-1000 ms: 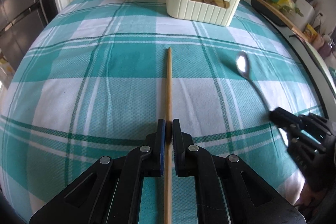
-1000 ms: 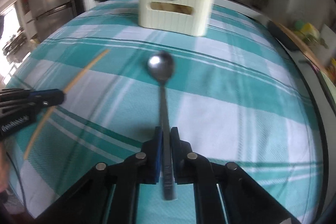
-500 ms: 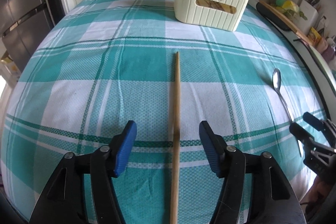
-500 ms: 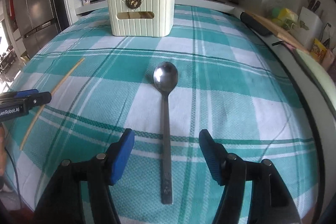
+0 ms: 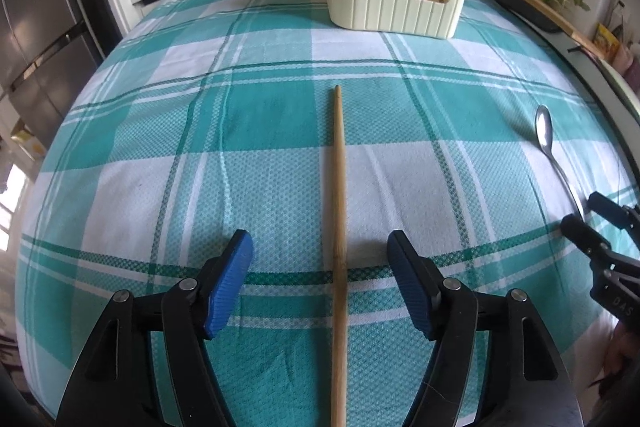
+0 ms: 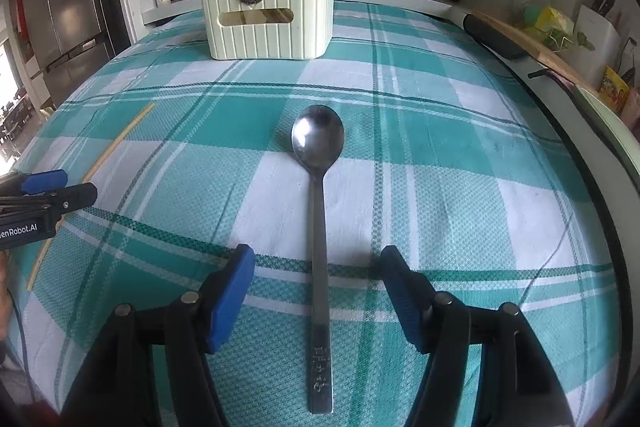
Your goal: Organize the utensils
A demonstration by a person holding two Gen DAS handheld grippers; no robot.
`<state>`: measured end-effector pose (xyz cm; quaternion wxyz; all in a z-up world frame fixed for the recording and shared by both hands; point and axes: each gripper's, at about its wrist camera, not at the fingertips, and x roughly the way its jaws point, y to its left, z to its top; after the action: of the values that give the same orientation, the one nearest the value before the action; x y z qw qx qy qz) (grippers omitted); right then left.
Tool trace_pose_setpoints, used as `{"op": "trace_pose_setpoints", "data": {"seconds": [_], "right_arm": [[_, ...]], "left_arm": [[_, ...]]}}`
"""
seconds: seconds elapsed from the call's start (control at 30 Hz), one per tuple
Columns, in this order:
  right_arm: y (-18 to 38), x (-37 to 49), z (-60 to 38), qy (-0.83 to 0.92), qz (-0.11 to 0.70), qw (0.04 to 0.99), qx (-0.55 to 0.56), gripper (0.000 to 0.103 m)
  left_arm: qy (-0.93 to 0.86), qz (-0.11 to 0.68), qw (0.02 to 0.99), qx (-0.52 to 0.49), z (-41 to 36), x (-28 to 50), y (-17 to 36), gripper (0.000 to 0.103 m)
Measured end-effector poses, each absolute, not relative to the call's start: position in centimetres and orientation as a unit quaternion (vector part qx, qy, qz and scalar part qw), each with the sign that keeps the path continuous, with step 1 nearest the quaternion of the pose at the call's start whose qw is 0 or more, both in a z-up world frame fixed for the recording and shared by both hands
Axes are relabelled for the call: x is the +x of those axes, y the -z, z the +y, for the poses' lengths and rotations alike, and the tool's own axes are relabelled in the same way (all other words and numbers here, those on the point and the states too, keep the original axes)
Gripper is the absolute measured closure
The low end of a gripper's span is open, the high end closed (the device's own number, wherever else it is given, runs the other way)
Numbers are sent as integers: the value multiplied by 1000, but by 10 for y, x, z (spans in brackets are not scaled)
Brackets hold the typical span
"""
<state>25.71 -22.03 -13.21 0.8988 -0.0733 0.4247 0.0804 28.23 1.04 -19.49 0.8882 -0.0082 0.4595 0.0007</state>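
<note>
Left claw [image 5: 320,255]: spread wide, wooden chopstick [image 5: 340,227] lying flat on the tabletop [image 5: 160,147] between its fingers, untouched. Right claw [image 6: 316,267]: spread wide, metal spoon [image 6: 318,219] flat between its fingers, bowl pointing toward the cream utensil holder [image 6: 268,15].

I had a table covered by a teal-and-white plaid cloth [image 5: 280,131] in front of me. On the cloth lay a single wooden chopstick [image 5: 339,219], flat, pointing away toward the far end. Well apart to its right lay a metal spoon [image 6: 318,227], bowl up and also pointing away. At the far end stood a cream ribbed utensil holder [image 6: 268,17] with a gold ornament, upright on the cloth.
</note>
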Motion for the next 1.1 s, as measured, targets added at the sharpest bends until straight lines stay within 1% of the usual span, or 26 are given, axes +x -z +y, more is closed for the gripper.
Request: {"op": "trace_pose_setpoints", "data": {"seconds": [0.13, 0.3, 0.43, 0.57, 0.6, 0.67, 0.7, 0.93, 1.1], "right_arm": [[132, 257, -220, -81, 423, 900, -74, 35], [132, 257, -221, -82, 423, 900, -74, 35], [133, 257, -221, -84, 422, 899, -74, 35], [132, 257, -222, -87, 423, 899, -70, 34], [132, 257, -223, -89, 424, 899, -69, 33], [132, 258, -223, -99, 428, 896, -70, 30], [133, 258, -223, -109, 432, 892, -77, 24], [130, 259, -230, -153, 465, 865, -108, 23], [129, 267, -230, -155, 474, 859, -113, 23]], "left_arm": [[-3, 459, 889, -6, 11, 282, 196, 27], [-5, 460, 888, -7, 12, 283, 197, 20], [-1, 466, 885, -4, 14, 283, 198, 17], [14, 476, 879, 1, 16, 283, 200, 8], [21, 479, 878, 6, 17, 283, 200, 7], [41, 486, 873, 16, 18, 284, 200, 7], [52, 491, 869, 21, 20, 285, 200, 7], [92, 529, 842, 49, 30, 296, 200, 5], [107, 538, 834, 61, 28, 315, 202, 0]]}}
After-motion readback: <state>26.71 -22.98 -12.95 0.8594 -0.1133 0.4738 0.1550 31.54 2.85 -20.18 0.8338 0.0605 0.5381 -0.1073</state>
